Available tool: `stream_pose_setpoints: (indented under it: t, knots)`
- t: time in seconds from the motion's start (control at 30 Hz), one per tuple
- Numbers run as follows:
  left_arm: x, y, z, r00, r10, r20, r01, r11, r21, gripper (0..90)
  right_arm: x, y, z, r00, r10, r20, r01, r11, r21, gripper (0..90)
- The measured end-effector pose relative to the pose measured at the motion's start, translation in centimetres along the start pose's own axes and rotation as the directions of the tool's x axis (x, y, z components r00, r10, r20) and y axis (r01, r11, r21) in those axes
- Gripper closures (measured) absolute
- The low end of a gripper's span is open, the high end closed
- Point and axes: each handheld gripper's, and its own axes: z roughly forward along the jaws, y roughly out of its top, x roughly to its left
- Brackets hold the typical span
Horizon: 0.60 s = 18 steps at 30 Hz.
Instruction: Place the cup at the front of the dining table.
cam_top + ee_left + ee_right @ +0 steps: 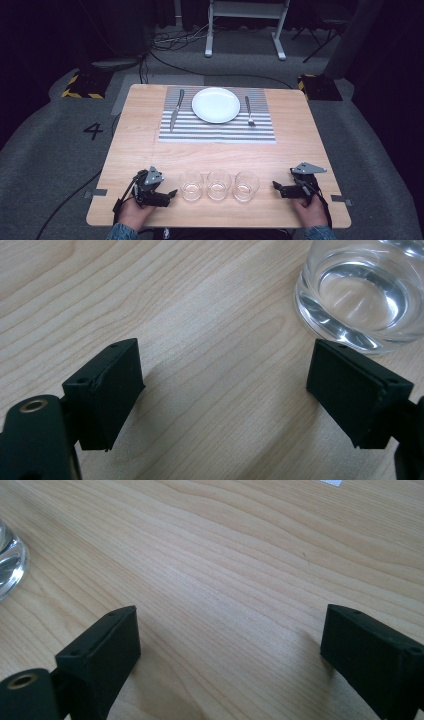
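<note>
Three glasses (219, 185) in row at near table edge, between grippers; task thing likely these. Judged: rigid, slick, breakable, empty so light; grip low across wall, gently. Left gripper (167, 196) just beside leftmost glass (367, 295), jaws spread, empty. Right gripper (278, 188) near rightmost, jaws spread, empty. Wood table (300, 135) smooth. Plate (216, 104), knife (176, 110), fork (249, 111) on striped mat (215, 131) far side. Dark room, cables on floor.
</note>
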Motion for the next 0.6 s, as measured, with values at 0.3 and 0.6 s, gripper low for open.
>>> stream_pose_setpoints:
  t: [0.3,0.6]
  knots:
    - [0.04,0.17,0.11,1.0000,0.000,-0.004,0.000,1.0000,0.003,14.9,0.02,-0.02,-0.02,1.0000,0.001,0.000,-0.001,1.000,-0.001,9.1]
    - [-0.05,0.18,0.14,0.9999,-0.008,-0.006,0.008,1.0000,0.003,14.9,0.02,-0.02,-0.02,1.0000,0.001,0.000,-0.001,1.000,-0.001,9.2]
